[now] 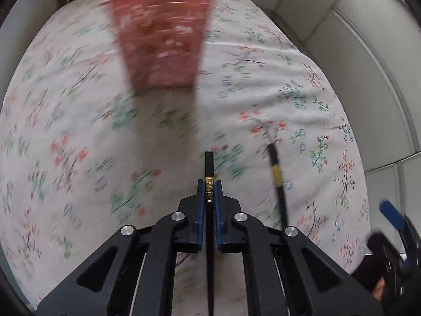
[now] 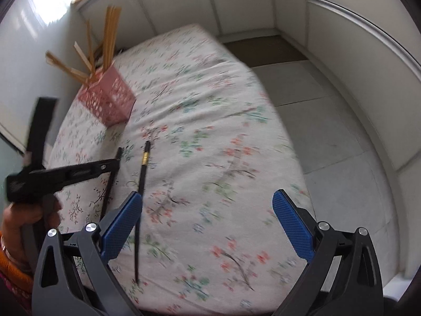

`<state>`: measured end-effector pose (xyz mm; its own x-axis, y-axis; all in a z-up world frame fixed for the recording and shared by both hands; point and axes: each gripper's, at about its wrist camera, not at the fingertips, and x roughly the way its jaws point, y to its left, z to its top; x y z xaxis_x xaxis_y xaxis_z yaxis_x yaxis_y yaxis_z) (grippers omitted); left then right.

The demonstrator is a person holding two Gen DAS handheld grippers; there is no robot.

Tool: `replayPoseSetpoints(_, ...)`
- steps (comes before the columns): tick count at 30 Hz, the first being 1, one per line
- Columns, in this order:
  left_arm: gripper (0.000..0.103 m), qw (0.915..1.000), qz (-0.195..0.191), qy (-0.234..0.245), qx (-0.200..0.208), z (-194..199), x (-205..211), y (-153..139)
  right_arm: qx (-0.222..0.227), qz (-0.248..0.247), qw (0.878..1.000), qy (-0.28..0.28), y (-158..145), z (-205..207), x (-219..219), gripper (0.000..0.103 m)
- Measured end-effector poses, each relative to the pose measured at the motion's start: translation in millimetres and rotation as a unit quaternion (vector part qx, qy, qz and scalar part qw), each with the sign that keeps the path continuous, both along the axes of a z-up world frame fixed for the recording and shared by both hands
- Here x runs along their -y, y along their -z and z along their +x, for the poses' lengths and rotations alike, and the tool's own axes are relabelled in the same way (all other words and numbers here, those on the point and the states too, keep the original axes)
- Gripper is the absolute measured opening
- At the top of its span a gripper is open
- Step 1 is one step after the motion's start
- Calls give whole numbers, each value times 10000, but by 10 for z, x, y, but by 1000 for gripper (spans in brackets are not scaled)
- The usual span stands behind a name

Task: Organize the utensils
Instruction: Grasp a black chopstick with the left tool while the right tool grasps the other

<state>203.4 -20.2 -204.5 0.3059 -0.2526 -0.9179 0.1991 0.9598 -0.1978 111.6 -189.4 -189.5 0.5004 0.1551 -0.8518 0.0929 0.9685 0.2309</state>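
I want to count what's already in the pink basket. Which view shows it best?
The right wrist view: the basket appears whole, with light wooden sticks poking out the top. The left wrist view shows only its blurred front wall, its rim near the frame's top and the contents mostly cut off.

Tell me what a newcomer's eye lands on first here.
First, the pink basket at the far edge of the floral cloth, with pale wooden sticks fanning out of it. Next, the left claw shut on a black chopstick, while a second black chopstick lies on the cloth beside the open right claw.
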Motion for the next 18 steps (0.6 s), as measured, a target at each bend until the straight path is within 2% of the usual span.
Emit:
replayPoseSetpoints(2,6,9998,-99,-46,169,-87,-106,-89,-127,-120,9997,-193,11,194,-181,96)
replayPoseSetpoints(8,6,9941,-139,-194,1062,-341,-423,-537,-681,-192,9962,-513,116,700,-618,96)
replayPoseSetpoints(11,6,9890,-55,-294,1447,-416,-522,-727,-1002,-182,9929,-616,209,861,-775,90)
replayPoseSetpoints(15,6,9793,49,-446,1975,-466,-604,-955,-1567,-43,9856,-629,398,1007,-874,68)
replayPoseSetpoints(16,6,9772,38,-468,2070,-486,-611,-998,-1504,-75,9868,-591,390,1011,-879,68)
replayPoseSetpoints(18,6,9738,52,-473,2222,-520,-625,-1091,-1511,-147,9868,-562,403,1039,-899,56)
